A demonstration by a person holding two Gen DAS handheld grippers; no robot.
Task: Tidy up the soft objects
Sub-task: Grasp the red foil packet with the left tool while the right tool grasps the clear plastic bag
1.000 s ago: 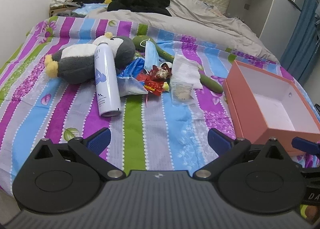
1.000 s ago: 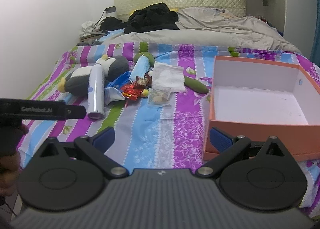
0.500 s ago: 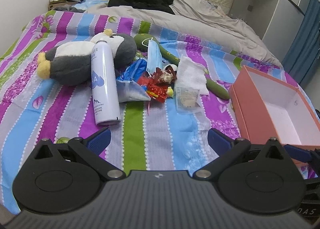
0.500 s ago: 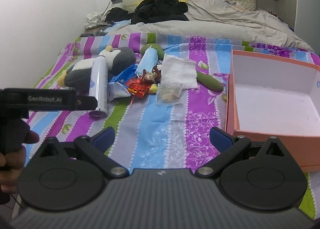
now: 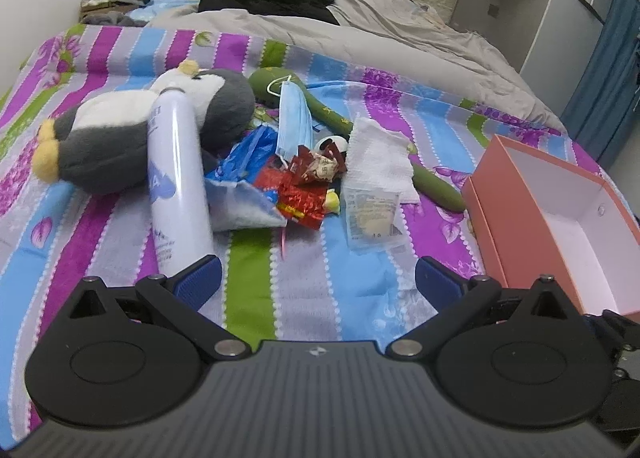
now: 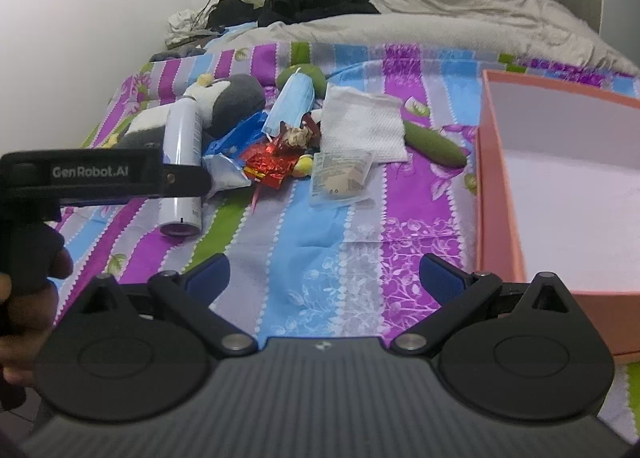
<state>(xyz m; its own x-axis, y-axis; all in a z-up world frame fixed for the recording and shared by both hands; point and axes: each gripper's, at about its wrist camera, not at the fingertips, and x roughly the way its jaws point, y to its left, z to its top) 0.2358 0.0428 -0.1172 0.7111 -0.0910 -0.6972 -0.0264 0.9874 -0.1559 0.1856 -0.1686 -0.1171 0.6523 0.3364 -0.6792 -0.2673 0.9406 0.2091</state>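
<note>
Striped purple, blue and green bedding carries a clutter: a grey-and-white plush penguin lies far left behind a white spray can, with an open salmon cardboard box to the right. Both the left hand-held gripper and the right hand-held gripper are held spread and empty. An approach seems under way; next, the penguin should be reached and clasped.

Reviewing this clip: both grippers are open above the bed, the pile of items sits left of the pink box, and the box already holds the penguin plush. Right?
Not quite. The pink box is empty in the right wrist view; the penguin plush lies in the pile, beside the spray can. The rest holds.
</note>
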